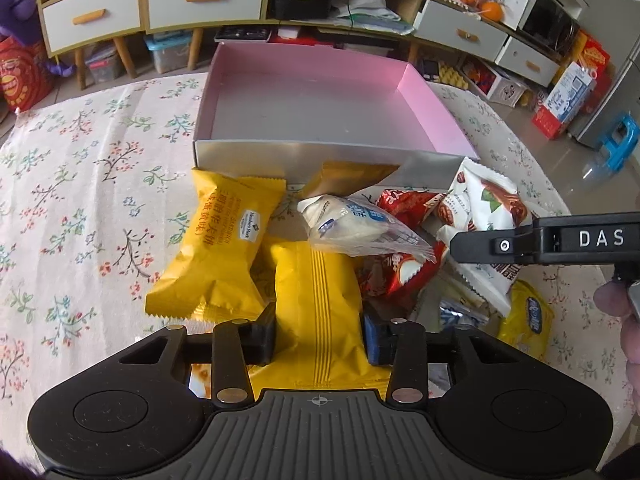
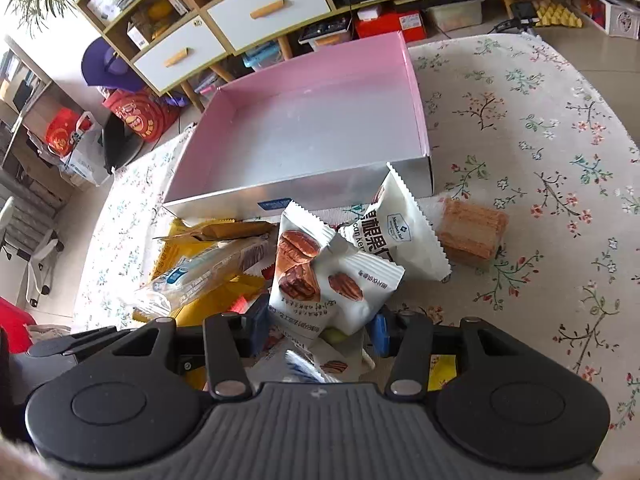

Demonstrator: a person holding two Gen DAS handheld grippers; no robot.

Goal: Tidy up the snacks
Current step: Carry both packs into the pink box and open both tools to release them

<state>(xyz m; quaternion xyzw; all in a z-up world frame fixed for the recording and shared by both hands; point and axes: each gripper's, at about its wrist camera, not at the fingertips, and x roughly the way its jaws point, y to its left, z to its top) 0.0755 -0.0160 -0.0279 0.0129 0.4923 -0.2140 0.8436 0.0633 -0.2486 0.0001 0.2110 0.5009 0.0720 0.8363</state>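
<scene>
An empty pink-lined box (image 1: 436, 108) stands on the floral tablecloth, with a heap of snack packets in front of it. My left gripper (image 1: 320, 338) is shut on a plain yellow packet (image 1: 316, 292), its pads pressing both sides. Beside that lie another yellow packet (image 1: 216, 248), a clear-wrapped white pastry (image 1: 352, 224) and red packets (image 1: 404, 204). My right gripper (image 2: 318, 332) is shut on a white pecan packet (image 2: 324, 280) in front of the box (image 2: 418, 92). One right finger (image 1: 480, 246) enters the left wrist view from the right.
A second white pecan packet (image 2: 404, 232) leans on the box's near wall, and a wrapped wafer block (image 2: 472, 236) lies to its right. A small yellow pouch (image 1: 528, 320) sits at the heap's right edge. Drawer cabinets (image 1: 180, 0) and floor clutter lie beyond the table.
</scene>
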